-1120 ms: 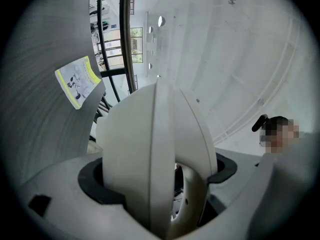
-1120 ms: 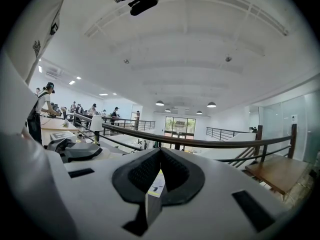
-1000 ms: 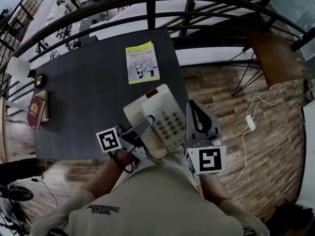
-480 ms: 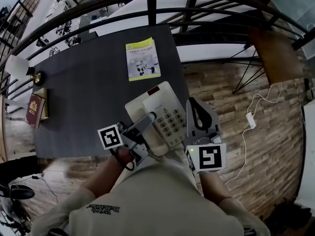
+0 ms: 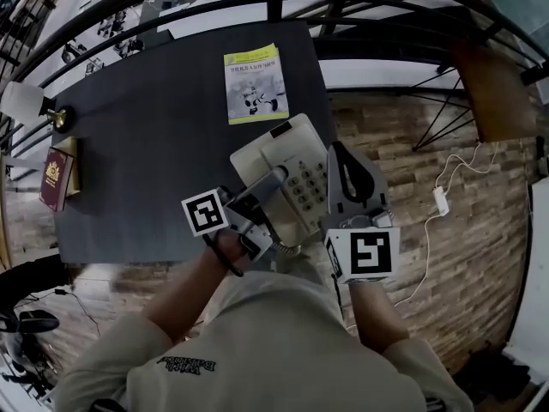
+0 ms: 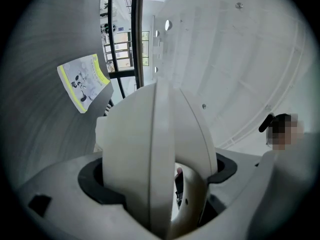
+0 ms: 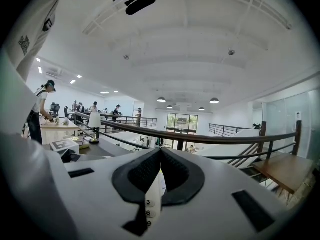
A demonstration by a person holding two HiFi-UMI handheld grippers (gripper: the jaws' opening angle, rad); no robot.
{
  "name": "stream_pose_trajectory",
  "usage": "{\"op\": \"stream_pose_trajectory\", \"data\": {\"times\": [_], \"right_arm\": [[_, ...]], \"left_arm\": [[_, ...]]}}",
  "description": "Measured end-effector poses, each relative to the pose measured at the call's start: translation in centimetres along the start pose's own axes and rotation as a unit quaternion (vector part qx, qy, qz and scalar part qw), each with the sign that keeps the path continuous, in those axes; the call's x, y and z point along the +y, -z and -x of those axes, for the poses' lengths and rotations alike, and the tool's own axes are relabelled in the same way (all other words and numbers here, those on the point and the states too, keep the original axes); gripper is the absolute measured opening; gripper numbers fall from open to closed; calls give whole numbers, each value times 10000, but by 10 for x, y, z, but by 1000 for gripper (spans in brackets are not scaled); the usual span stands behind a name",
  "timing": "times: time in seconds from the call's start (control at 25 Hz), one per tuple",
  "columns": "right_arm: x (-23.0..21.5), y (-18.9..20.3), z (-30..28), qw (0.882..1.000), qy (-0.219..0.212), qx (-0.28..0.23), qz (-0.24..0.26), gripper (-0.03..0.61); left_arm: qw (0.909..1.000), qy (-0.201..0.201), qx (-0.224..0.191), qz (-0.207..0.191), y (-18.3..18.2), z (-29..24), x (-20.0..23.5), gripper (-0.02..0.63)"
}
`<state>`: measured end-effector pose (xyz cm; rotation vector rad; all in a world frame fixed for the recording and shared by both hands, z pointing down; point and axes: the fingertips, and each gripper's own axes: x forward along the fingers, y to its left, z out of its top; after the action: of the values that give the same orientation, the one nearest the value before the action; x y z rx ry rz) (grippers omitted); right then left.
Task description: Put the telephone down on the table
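Observation:
A beige push-button telephone point(image 5: 296, 166) is held between both grippers over the near right corner of the dark table point(image 5: 137, 161); I cannot tell if it touches the top. My left gripper point(image 5: 268, 187) is shut on the handset point(image 6: 150, 144) along the telephone's left side. That white handset fills the left gripper view between the jaws. On the other side, my right gripper point(image 5: 339, 157) is shut on the thin right edge of the telephone base point(image 7: 152, 199), where printed keypad digits show between the jaws.
A yellow-green booklet point(image 5: 254, 84) lies just beyond the telephone. A red book point(image 5: 53, 177) and a small lamp point(image 5: 21, 101) sit at the table's left end. A black railing point(image 5: 283, 7) runs behind. A white cable with adapter point(image 5: 442, 200) lies on the wooden floor at right.
Both grippers have carried the telephone a little farther from the person, so its far edge is now level with the booklet's near edge. Both grips are unchanged.

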<state>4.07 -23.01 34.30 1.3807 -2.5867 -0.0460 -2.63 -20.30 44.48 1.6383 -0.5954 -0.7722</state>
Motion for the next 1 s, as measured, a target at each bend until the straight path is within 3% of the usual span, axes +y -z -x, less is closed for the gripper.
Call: {"op": "stream_pose_trajectory", "data": {"times": [0.44, 0.88, 1.0], "right_arm": [[-10, 58, -61, 9988, 57, 389, -285, 3], [-24, 127, -106, 9951, 109, 831, -519, 3], [-27, 142, -112, 9935, 141, 965, -589, 3]], "left_arm": [[9992, -260, 13, 296, -18, -31, 84, 463], [9938, -798, -92, 773, -25, -49, 170, 463], [9927, -973, -36, 718, -29, -53, 185, 463]]}}
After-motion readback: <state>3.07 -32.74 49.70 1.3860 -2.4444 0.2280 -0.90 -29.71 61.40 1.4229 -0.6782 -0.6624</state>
